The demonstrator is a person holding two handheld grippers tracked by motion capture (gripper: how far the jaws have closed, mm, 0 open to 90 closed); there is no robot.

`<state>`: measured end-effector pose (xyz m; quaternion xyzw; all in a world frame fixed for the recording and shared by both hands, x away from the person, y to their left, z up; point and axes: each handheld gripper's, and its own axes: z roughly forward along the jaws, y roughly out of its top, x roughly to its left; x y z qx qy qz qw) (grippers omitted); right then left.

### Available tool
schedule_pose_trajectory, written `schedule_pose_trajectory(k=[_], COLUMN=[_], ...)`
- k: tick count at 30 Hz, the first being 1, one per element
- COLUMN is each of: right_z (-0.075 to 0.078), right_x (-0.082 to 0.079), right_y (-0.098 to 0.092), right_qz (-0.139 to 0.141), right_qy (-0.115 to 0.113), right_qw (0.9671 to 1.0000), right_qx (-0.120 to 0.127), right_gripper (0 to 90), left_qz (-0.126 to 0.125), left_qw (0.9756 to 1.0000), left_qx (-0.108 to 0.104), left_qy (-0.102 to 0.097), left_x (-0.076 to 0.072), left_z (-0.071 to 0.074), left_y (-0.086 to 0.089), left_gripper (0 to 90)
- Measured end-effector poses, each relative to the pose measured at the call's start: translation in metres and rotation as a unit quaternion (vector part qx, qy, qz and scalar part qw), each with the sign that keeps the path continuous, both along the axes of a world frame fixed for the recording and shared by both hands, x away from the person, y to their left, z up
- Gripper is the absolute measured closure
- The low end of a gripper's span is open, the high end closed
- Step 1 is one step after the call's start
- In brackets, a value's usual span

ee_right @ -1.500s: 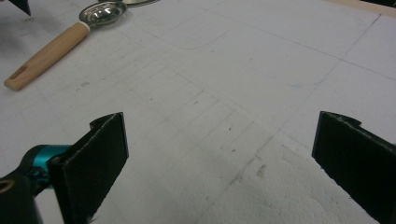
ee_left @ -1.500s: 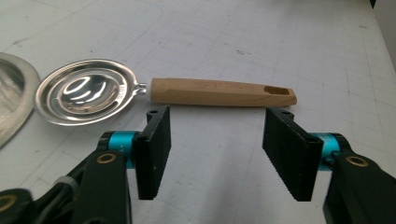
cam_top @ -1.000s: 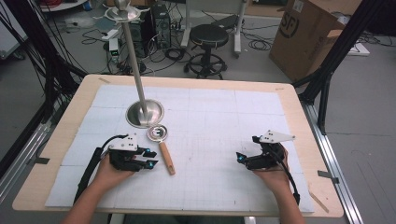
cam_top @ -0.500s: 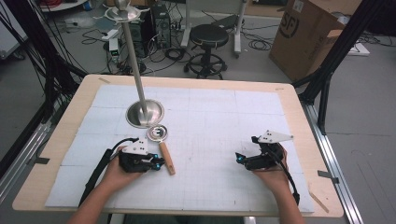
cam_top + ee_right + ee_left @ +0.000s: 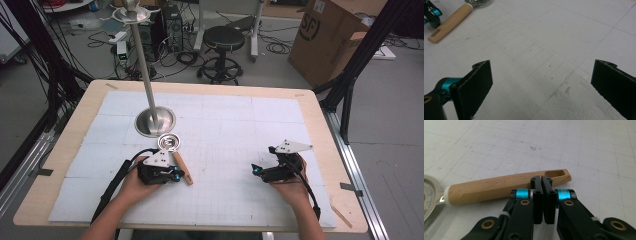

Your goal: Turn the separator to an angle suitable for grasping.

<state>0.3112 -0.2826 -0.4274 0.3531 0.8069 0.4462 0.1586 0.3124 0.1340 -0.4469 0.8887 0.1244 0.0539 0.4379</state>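
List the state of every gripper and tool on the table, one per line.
left gripper: jaws shut on nothing, tips just short of the handle.
right gripper: jaws wide open, empty, low over the mat.
strainer: lying flat, wooden handle on the mat, not gripped.
metal stand: upright, its base flat on the mat.
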Motion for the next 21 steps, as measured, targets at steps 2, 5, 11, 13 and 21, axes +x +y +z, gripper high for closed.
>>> schedule_pose_trajectory(k=[2, 5, 11, 13, 21], right_z=[0.0, 0.0, -0.001, -0.001, -0.001], right_x=[0.0, 0.0, 0.0, 0.0, 0.0], right_y=[0.0, 0.0, 0.001, 0.001, 0.002], right_qz=[0.0, -0.001, 0.001, 0.001, 0.001], right_qy=[0.0, 0.001, 0.001, 0.002, 0.004], right_qw=[1.0, 1.0, 1.0, 1.0, 1.0], right_qx=[-0.001, -0.001, -0.002, -0.003, -0.002], right_gripper=[2.5, 2.5, 2.5, 2.5, 2.5], left_qz=[-0.005, -0.009, -0.006, -0.005, 0.01], left_qw=[1.0, 0.9999, 1.0, 1.0, 0.9999], left_qx=[0.003, 0.005, 0.007, 0.005, 0.004], left_qy=[-0.002, -0.004, -0.002, -0.001, 0.009], left_x=[0.0, 0.001, 0.004, 0.004, 0.013], left_z=[0.0, 0.0, -0.002, -0.002, -0.003], left_y=[-0.005, -0.013, -0.023, -0.024, -0.025], left_gripper=[88.1, 88.2, 88.2, 88.2, 88.5])
